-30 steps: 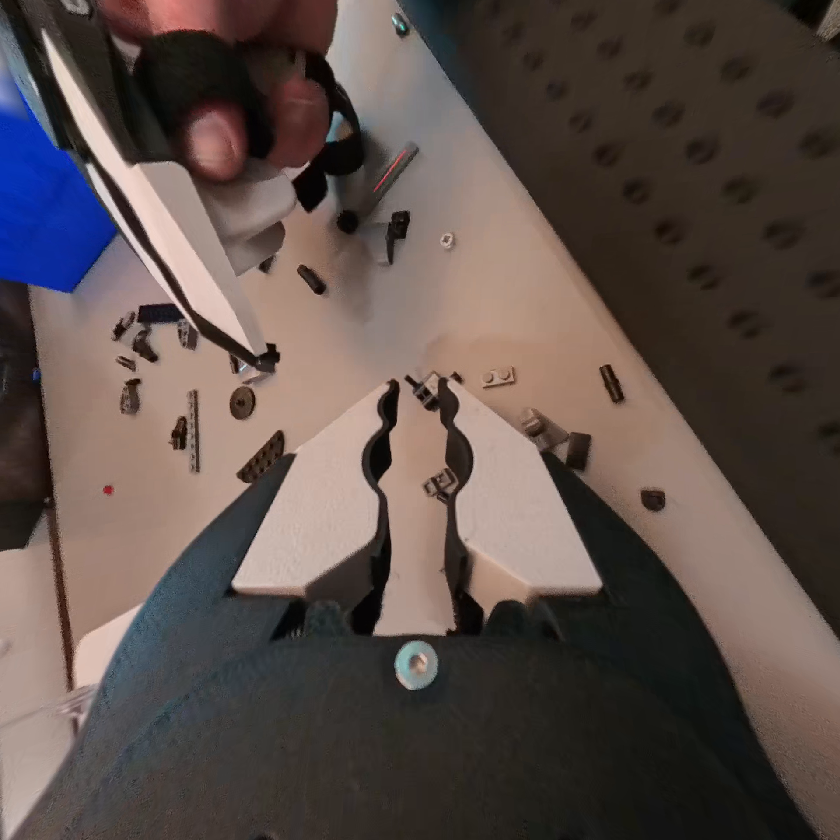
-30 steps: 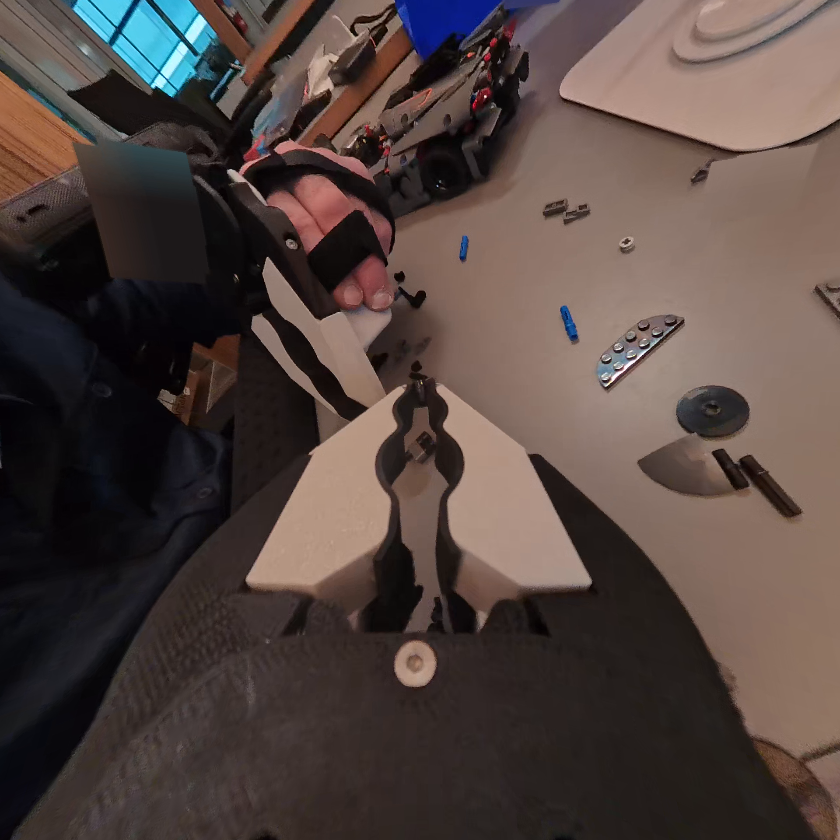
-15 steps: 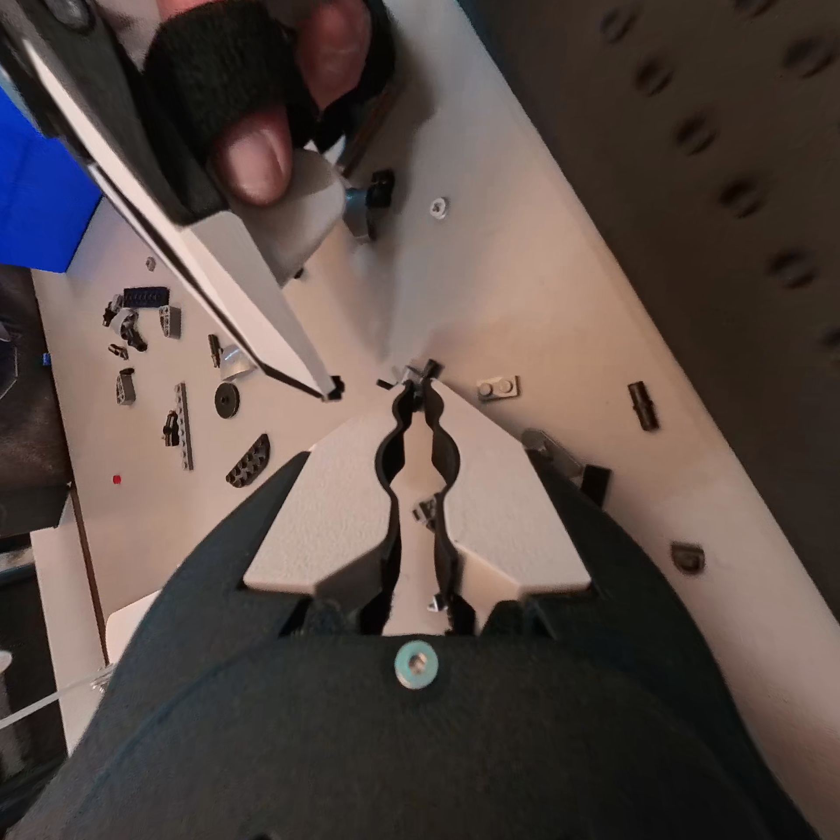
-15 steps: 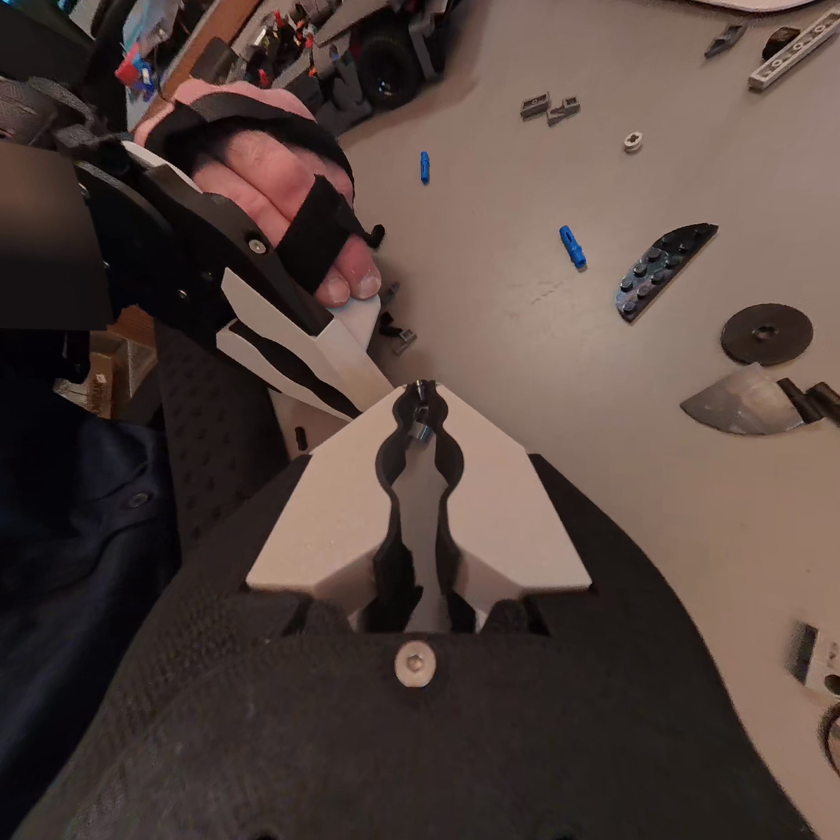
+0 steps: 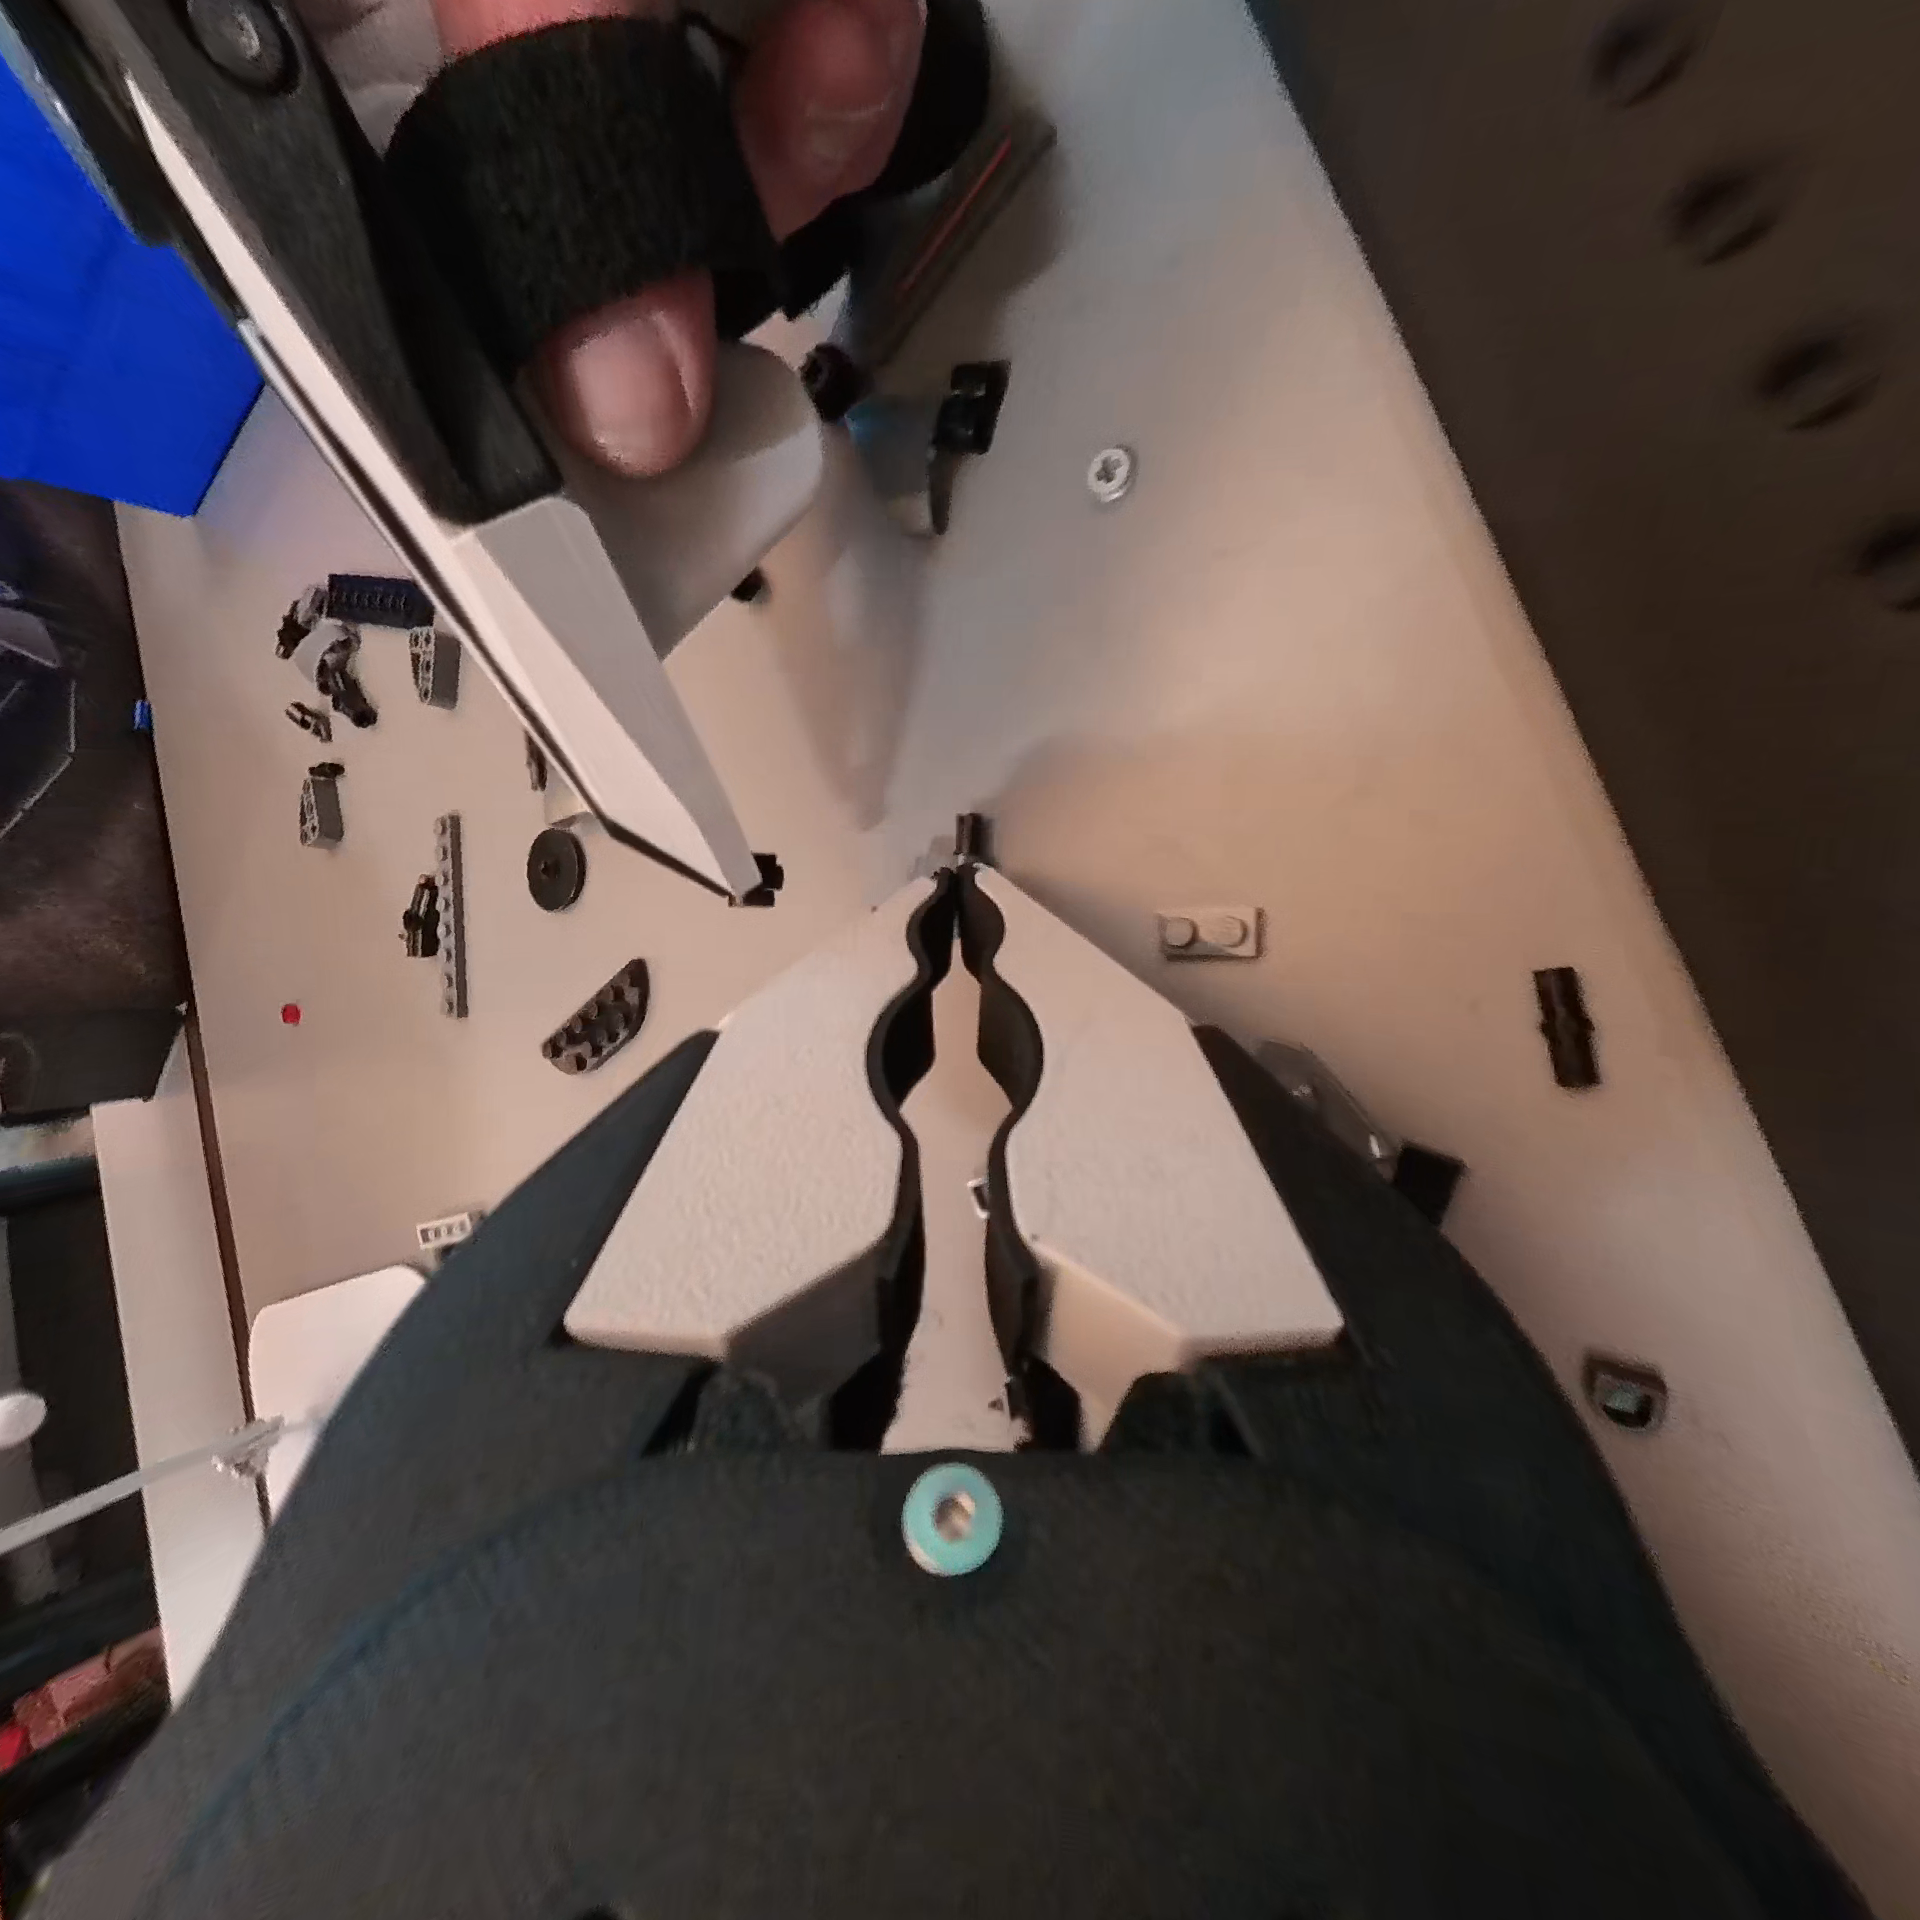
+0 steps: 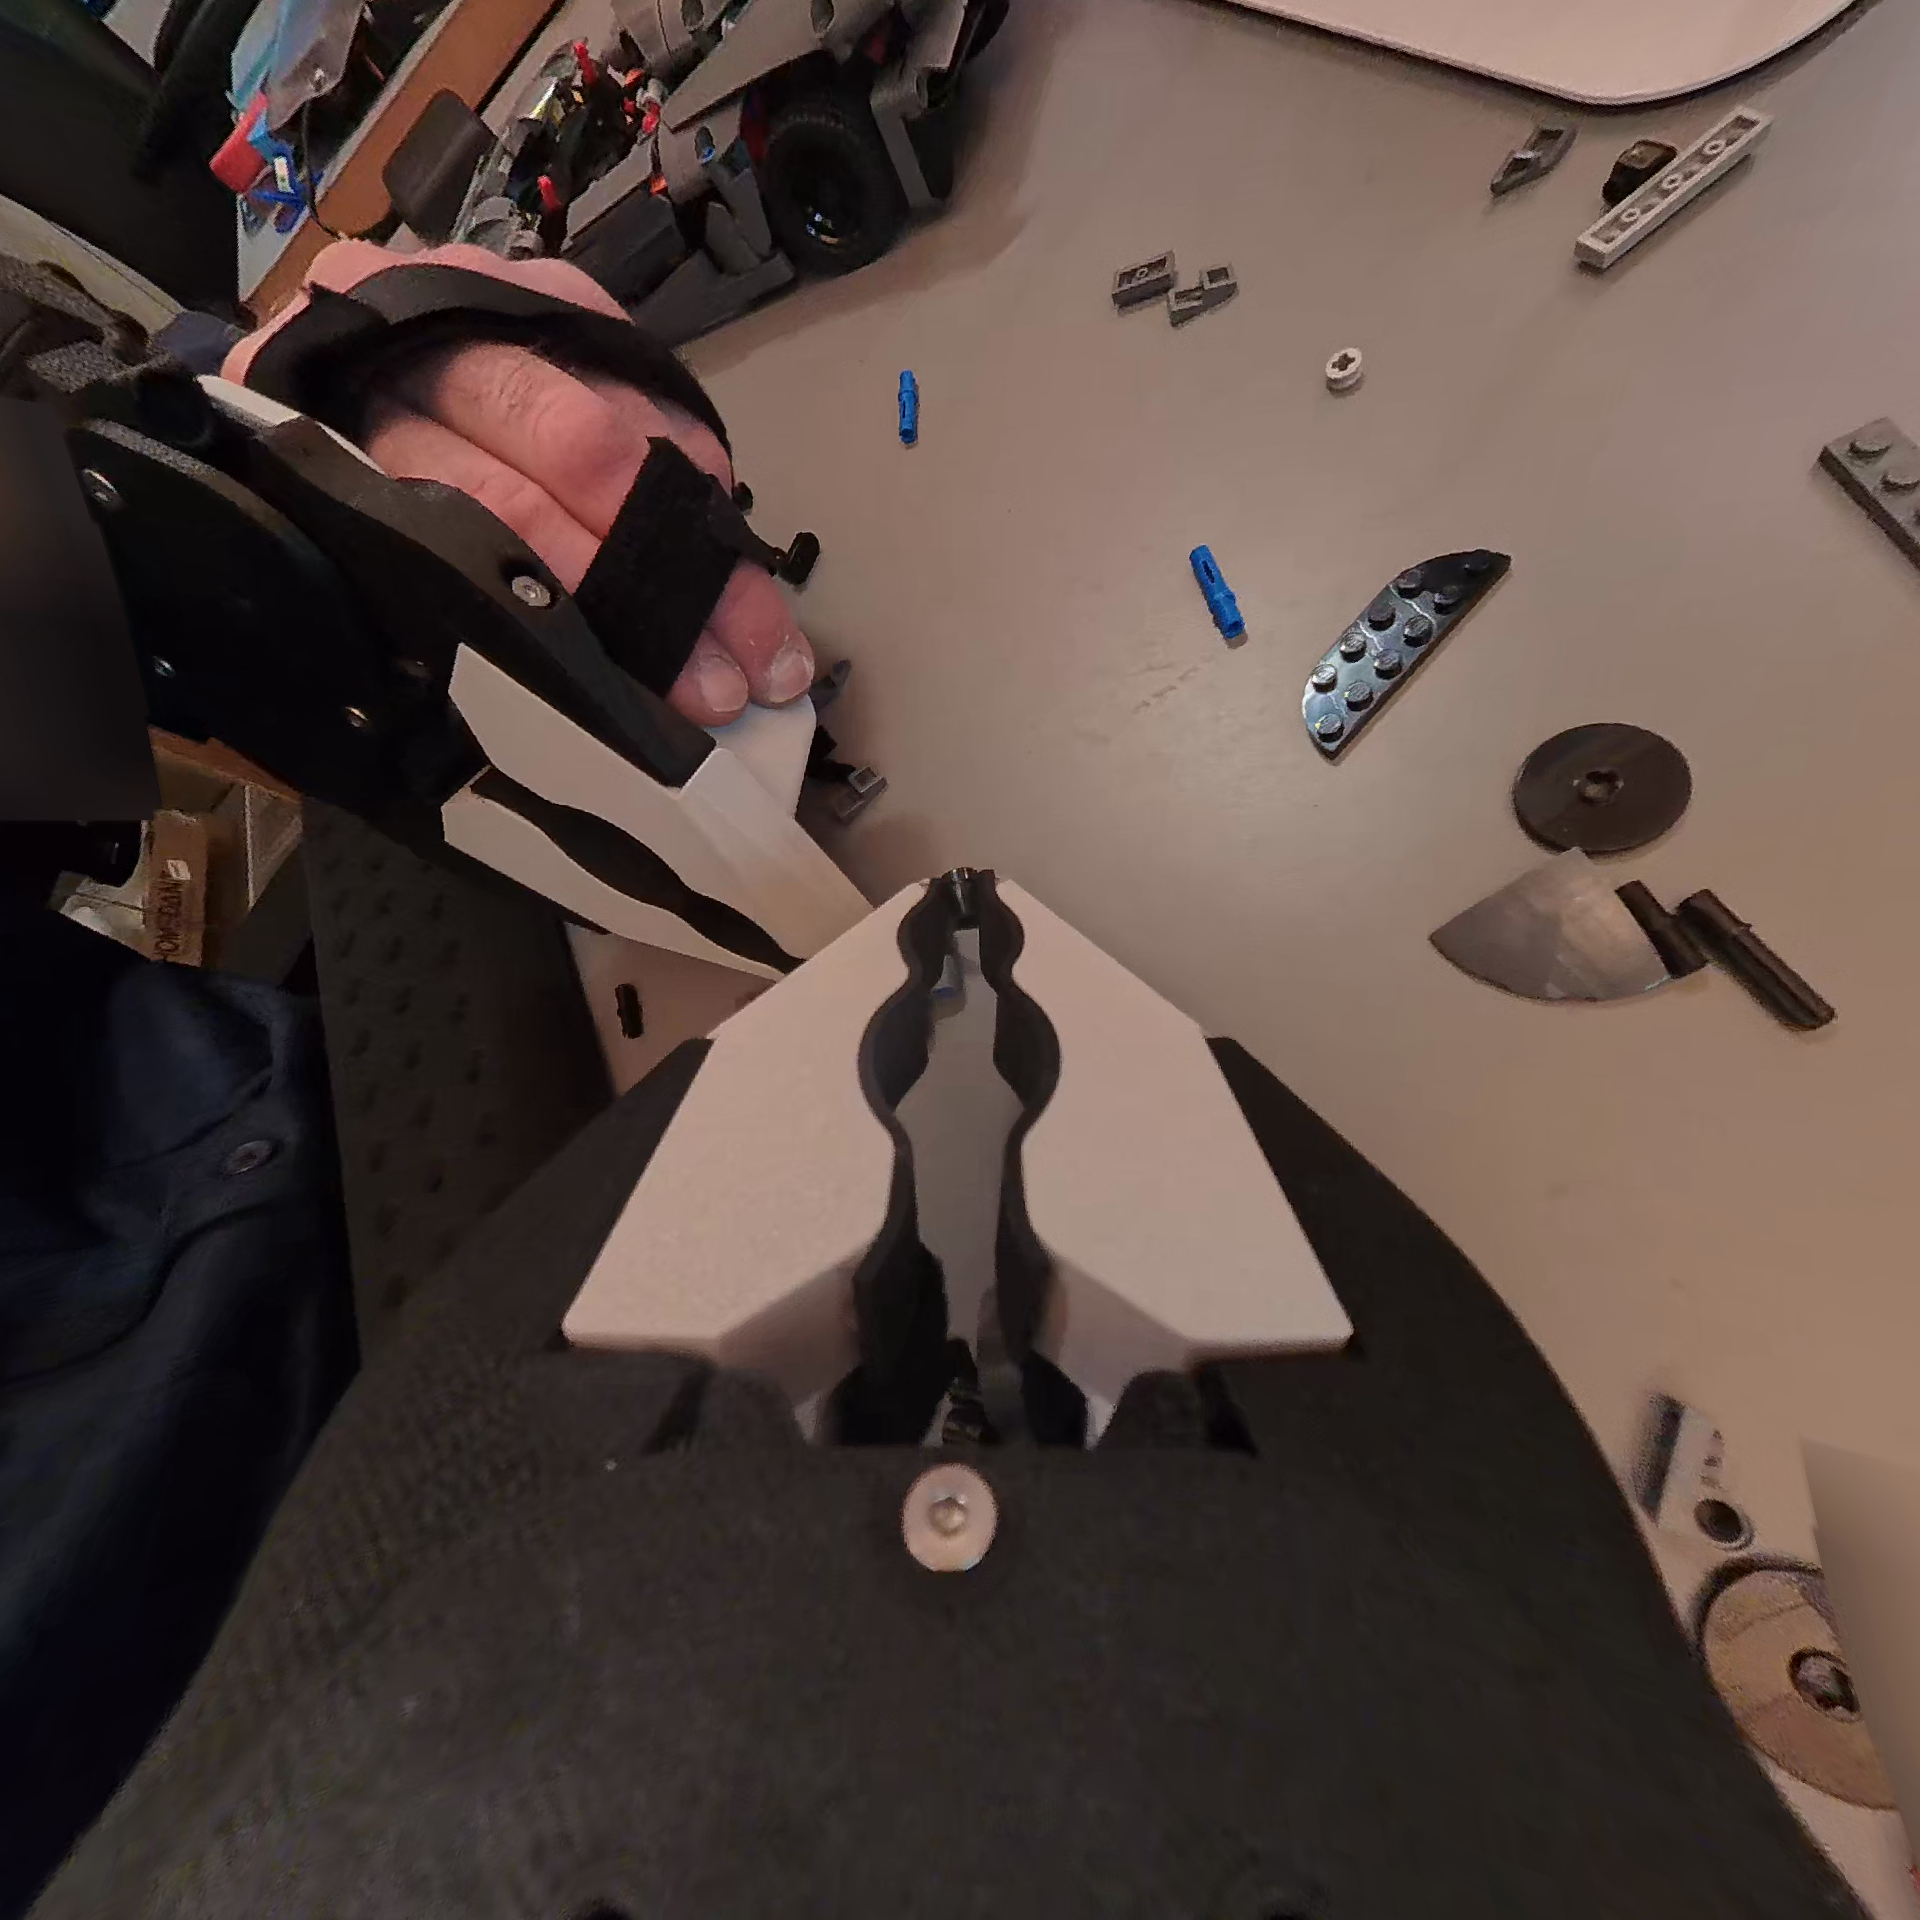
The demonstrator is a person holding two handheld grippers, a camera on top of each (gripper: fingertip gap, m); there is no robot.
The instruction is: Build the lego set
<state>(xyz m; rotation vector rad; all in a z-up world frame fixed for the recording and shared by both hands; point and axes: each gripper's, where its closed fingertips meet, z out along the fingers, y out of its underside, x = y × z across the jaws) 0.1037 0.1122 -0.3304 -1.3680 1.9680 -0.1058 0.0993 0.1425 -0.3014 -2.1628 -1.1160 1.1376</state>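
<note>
Left hand-held gripper (image 5: 956,883) clamped a tiny black plastic lego pin (image 5: 968,834) at its tips | right hand-held gripper (image 6: 961,891) pinched a small black lego piece (image 6: 960,889), just beside | we judged both light, stiff, slippery; grip mid-body.

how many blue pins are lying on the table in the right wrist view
2. One blue pin lies far up the table, near the built car model. The other blue pin lies nearer, just left of the dark half-round studded plate. More could be hidden behind the grippers.
</note>
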